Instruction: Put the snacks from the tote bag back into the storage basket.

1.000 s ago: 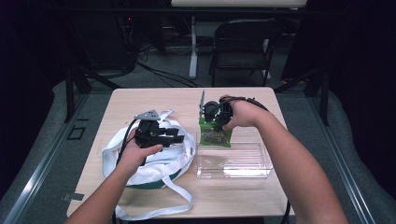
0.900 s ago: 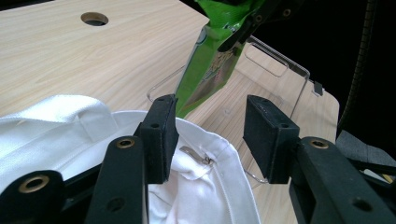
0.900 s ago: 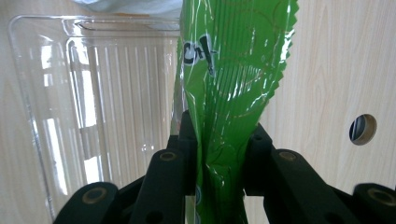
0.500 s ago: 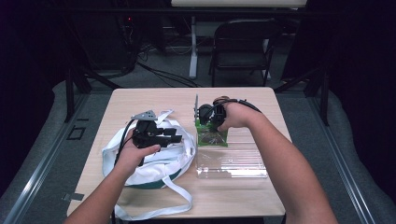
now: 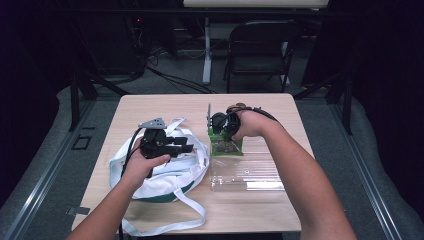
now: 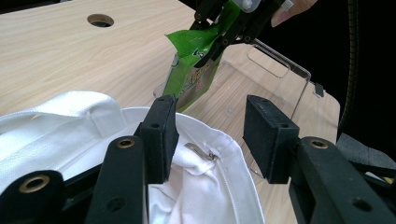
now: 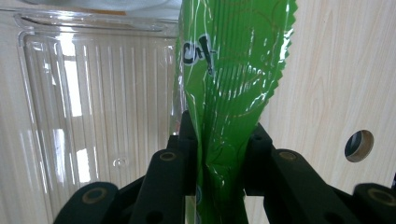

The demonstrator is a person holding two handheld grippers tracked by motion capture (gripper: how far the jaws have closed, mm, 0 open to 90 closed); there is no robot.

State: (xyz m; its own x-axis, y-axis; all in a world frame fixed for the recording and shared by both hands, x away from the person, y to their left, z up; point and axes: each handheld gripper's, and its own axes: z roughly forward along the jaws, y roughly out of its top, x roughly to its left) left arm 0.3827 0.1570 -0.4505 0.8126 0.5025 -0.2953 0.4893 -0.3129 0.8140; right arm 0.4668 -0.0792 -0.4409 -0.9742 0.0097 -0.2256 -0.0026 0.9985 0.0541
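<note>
- While the right gripper (image 5: 218, 123) pinches the top of the green snack packet (image 7: 224, 93), its jaws pressed tight on the foil, the packet hangs at the centre of the high view, over the left end of the clear plastic tray (image 5: 260, 172).
- Lower it straight, so the bottom edge clears the tray's rim.
- Let go only once the packet rests on the tray floor.
- Keep the left gripper (image 6: 210, 135), jaws spread with nothing between them, over the white bag (image 5: 167, 172) at lower left.
</note>
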